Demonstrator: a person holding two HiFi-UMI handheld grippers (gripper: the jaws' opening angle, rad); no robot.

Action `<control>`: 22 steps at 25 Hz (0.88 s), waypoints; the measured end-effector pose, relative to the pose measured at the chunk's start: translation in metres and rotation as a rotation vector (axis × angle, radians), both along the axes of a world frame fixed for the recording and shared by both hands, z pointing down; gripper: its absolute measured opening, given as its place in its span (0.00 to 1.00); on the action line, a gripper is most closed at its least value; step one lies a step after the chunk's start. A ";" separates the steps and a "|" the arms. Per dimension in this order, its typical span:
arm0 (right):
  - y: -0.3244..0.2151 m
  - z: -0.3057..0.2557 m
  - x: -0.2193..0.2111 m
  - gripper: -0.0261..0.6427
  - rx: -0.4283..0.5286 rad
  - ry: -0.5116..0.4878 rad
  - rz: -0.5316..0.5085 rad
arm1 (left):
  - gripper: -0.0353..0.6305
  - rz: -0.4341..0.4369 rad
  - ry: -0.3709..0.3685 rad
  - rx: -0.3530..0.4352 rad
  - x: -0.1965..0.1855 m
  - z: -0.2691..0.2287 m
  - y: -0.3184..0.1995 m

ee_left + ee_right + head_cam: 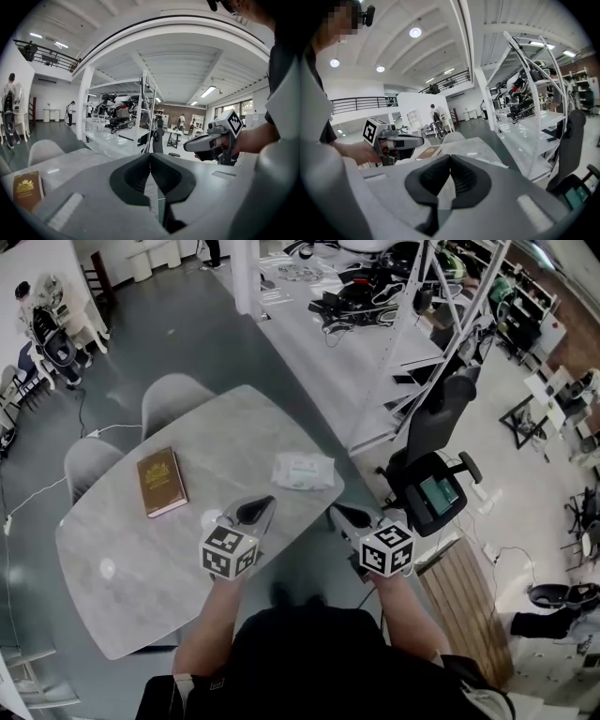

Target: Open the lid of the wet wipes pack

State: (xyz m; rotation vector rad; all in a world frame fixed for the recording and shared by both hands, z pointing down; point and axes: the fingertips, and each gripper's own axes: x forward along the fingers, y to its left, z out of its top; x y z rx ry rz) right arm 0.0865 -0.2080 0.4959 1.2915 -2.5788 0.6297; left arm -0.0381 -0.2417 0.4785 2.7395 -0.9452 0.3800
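The wet wipes pack [302, 471], a pale, flat packet, lies near the far right edge of the grey marble table [122, 606]. Its lid looks flat, though the pack is small in the head view. Both grippers hover at the table's near edge, short of the pack. My left gripper [265, 502] points toward it from the near left, my right gripper [335, 510] from the near right by the table's corner. In the left gripper view the left gripper [150, 155] has its jaws together on nothing. The right gripper [450, 157] is likewise shut and empty.
A brown book [161, 481] lies left of the pack, and a small white object [212, 519] sits by the left gripper. Two grey chairs [173, 399] stand at the far side. A black office chair [431, 465] and a wooden bench [464, 601] stand on the right.
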 end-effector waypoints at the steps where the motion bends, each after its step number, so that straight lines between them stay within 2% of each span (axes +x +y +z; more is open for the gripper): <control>1: -0.006 0.000 -0.007 0.04 0.004 0.012 -0.003 | 0.07 0.007 0.000 -0.004 -0.005 0.004 -0.004; 5: -0.024 0.004 -0.030 0.04 0.010 0.051 -0.013 | 0.07 0.029 -0.009 -0.020 -0.019 0.019 -0.021; 10: -0.041 0.015 -0.034 0.04 -0.006 0.079 -0.006 | 0.07 0.066 -0.029 -0.057 -0.019 0.038 -0.036; 18: -0.088 0.035 -0.025 0.05 -0.004 0.138 -0.032 | 0.07 0.106 -0.079 -0.087 0.007 0.064 -0.076; 19: -0.095 0.039 -0.022 0.11 -0.011 0.154 -0.038 | 0.07 0.111 -0.084 -0.095 0.011 0.068 -0.081; 22: -0.116 0.054 -0.018 0.13 -0.033 0.201 -0.069 | 0.08 0.119 -0.106 -0.116 0.020 0.082 -0.098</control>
